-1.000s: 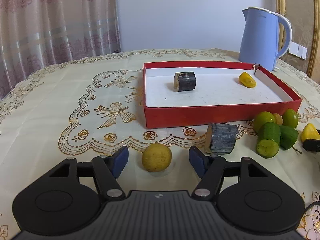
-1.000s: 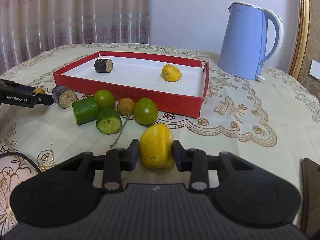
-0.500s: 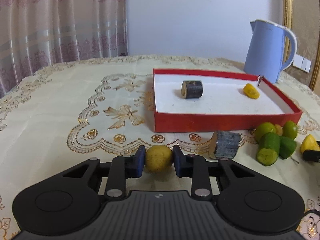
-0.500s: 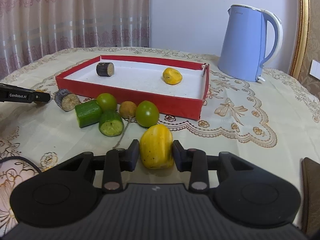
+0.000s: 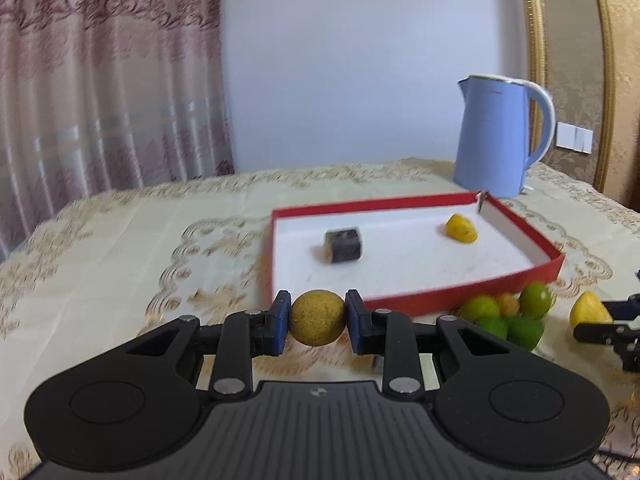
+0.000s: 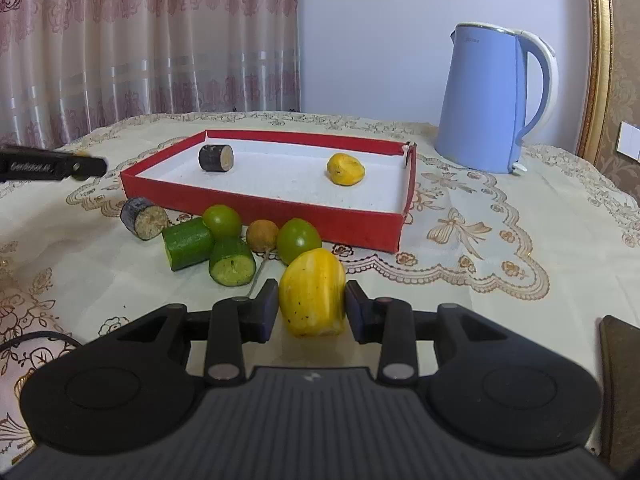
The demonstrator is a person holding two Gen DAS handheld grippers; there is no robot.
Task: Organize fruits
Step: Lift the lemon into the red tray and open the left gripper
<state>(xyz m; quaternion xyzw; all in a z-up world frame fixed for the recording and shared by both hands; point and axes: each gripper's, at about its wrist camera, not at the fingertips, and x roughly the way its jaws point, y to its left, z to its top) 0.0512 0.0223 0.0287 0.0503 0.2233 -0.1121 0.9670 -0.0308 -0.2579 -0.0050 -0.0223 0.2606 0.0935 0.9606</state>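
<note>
My left gripper (image 5: 317, 322) is shut on a round yellow-brown fruit (image 5: 317, 323), held above the cloth in front of the red tray (image 5: 460, 296). My right gripper (image 6: 311, 310) is shut on a larger yellow fruit (image 6: 312, 293), low over the cloth near the tray's (image 6: 280, 216) front right corner. In the tray lie a dark cylinder piece (image 6: 216, 157) and a yellow-orange fruit (image 6: 345, 169). Loose in front of it are two green round fruits (image 6: 298, 240), a small brown fruit (image 6: 262, 236), two cucumber pieces (image 6: 232, 262) and another dark cylinder (image 6: 144, 218).
A blue kettle (image 6: 488, 100) stands behind the tray's right corner. The embroidered cloth (image 5: 120, 264) stretches bare to the tray's left. Curtains hang at the back left. A dark object (image 6: 620, 380) lies at the table's right edge.
My left gripper closed on the round yellow-brown fruit and lifted it off the cloth. The right gripper kept still with the yellow fruit in its jaws.
</note>
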